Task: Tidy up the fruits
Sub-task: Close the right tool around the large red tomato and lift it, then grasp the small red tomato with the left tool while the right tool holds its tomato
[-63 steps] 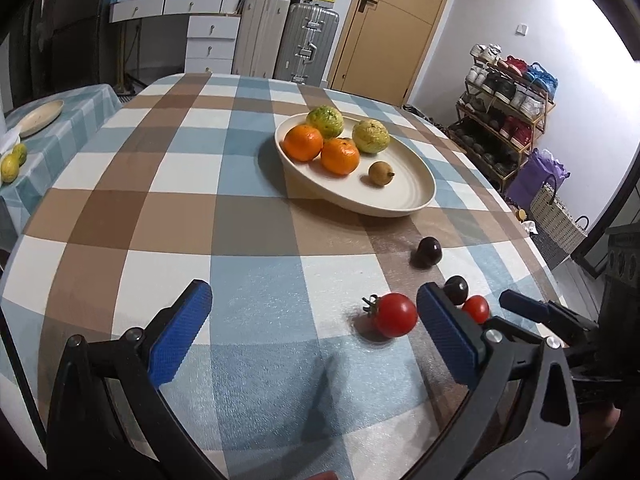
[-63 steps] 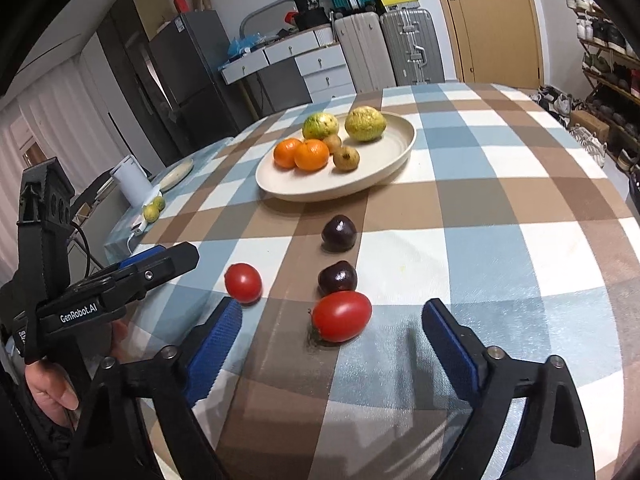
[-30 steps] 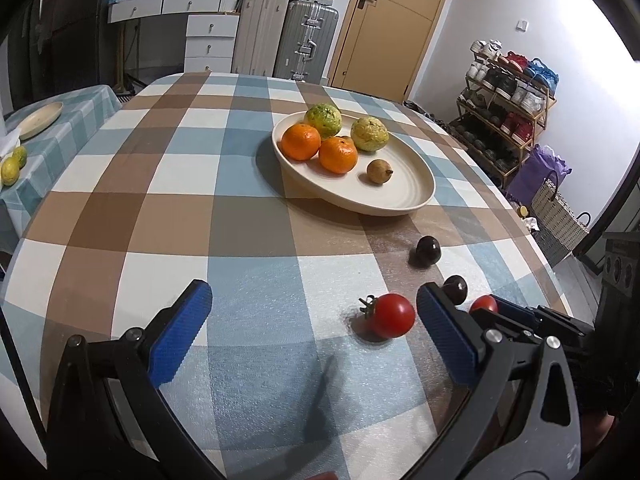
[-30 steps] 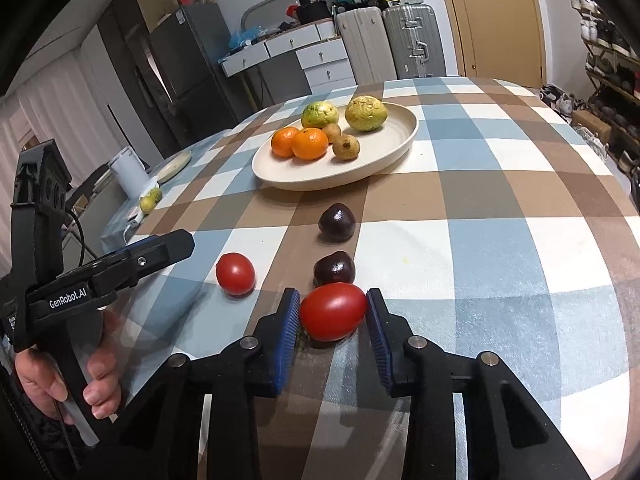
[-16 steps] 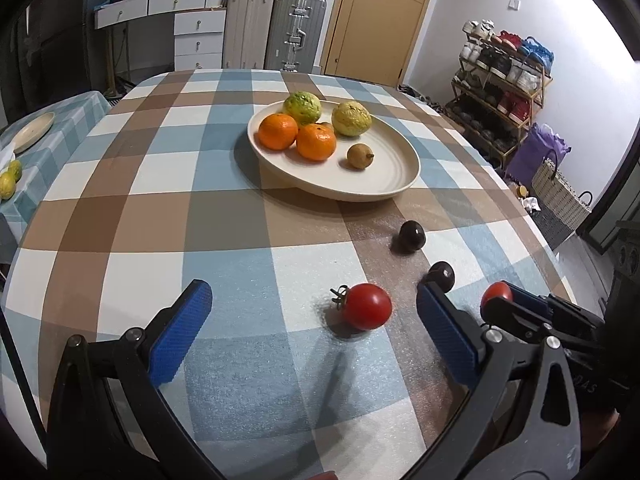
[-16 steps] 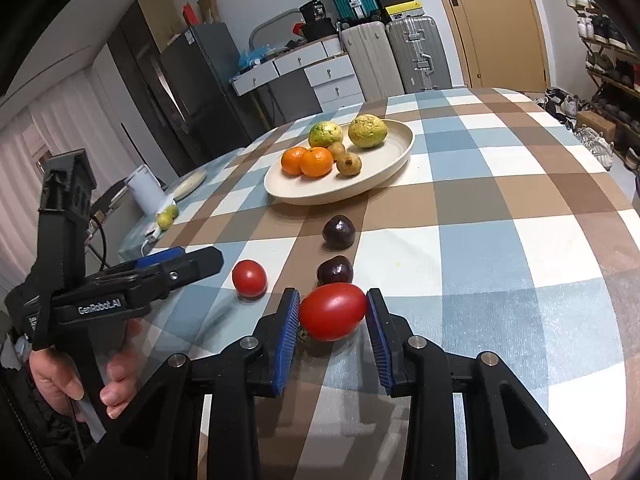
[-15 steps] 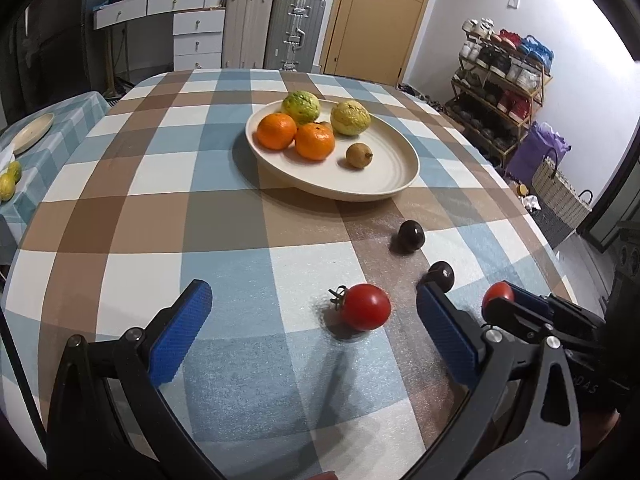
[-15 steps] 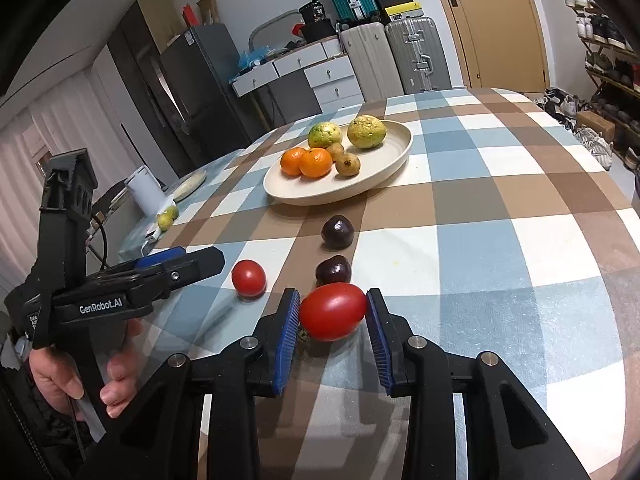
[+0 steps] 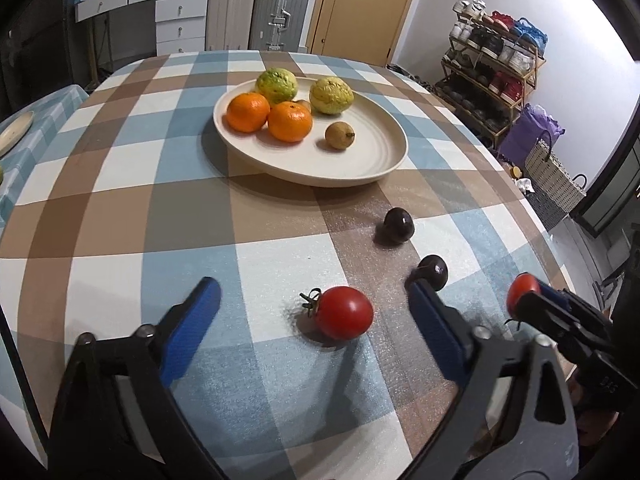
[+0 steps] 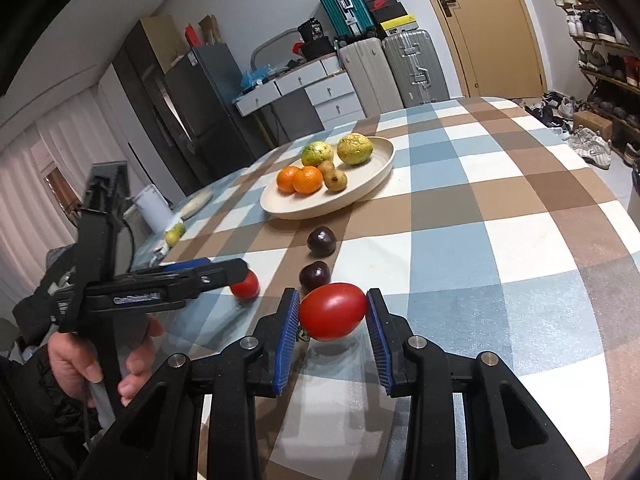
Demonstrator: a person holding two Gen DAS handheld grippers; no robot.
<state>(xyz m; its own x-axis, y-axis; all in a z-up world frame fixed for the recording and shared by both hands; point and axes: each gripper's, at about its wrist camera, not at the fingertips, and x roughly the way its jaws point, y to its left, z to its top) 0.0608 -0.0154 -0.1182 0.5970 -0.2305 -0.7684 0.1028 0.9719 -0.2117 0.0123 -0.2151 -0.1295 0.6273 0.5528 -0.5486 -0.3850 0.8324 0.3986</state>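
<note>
A round red tomato with a green stem lies on the checked tablecloth between the blue pads of my left gripper. Its jaws are closing and neither pad touches the tomato, which sits nearer the right pad. My right gripper is shut on an oval red tomato, held just above the cloth. Two dark plums lie beyond it. The cream plate carries two oranges, two green-yellow fruits and small brown ones. In the left wrist view the held tomato shows at the right.
The table edge curves away at the right toward a shoe rack and a woven basket. A second table with a plate stands at the left. A person's hand grips the left tool's handle.
My left gripper has come closer to the round tomato and its jaws have narrowed. The right gripper, shut on the oval tomato throughout, has lifted it slightly and moved toward the plate.
</note>
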